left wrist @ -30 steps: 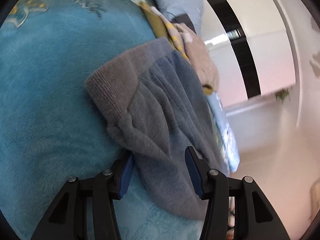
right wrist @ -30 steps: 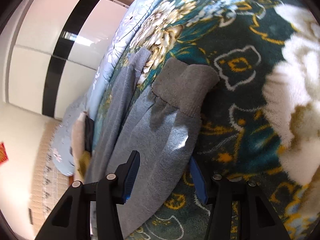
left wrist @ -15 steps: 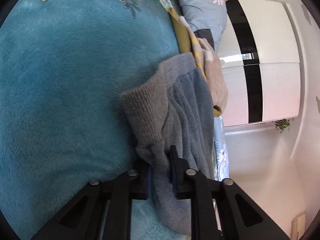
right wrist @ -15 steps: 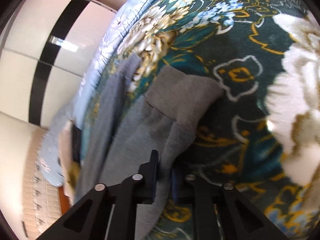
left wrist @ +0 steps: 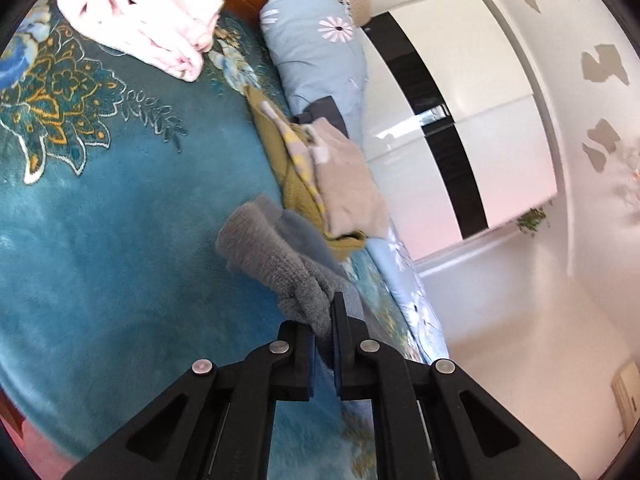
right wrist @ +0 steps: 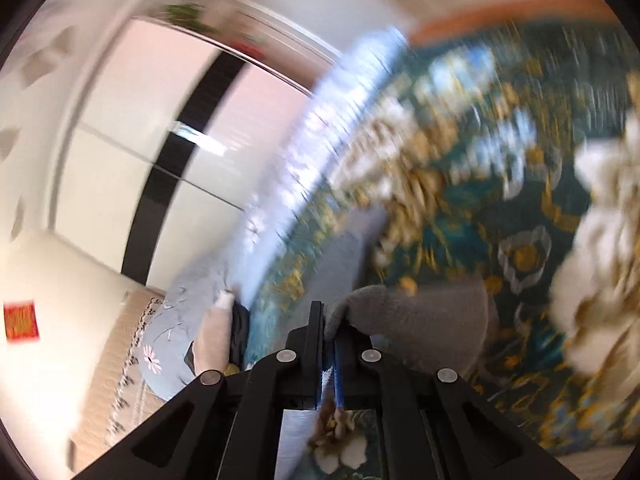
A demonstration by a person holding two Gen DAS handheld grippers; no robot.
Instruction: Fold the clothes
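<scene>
Both grippers angle slightly downward over the teal floral blanket (left wrist: 100, 240): the left gripper (left wrist: 325, 320) is clamped on the ribbed cuff of the grey garment (left wrist: 276, 256), the right gripper (right wrist: 328, 328) pinching its other cuff above the blanket. Beyond the left cuff, folded clothes (left wrist: 320, 176) lie at the blanket's edge. Farther off sit a blue pillow (left wrist: 316, 52) and a pink bundle (left wrist: 140, 20).

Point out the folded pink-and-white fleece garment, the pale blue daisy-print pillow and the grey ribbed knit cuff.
Pink-and-white fleece garment (left wrist: 140, 20), left wrist view, middle.
Pale blue daisy-print pillow (left wrist: 316, 52), left wrist view, upper face.
Grey ribbed knit cuff (left wrist: 260, 248), left wrist view, ribbing.
</scene>
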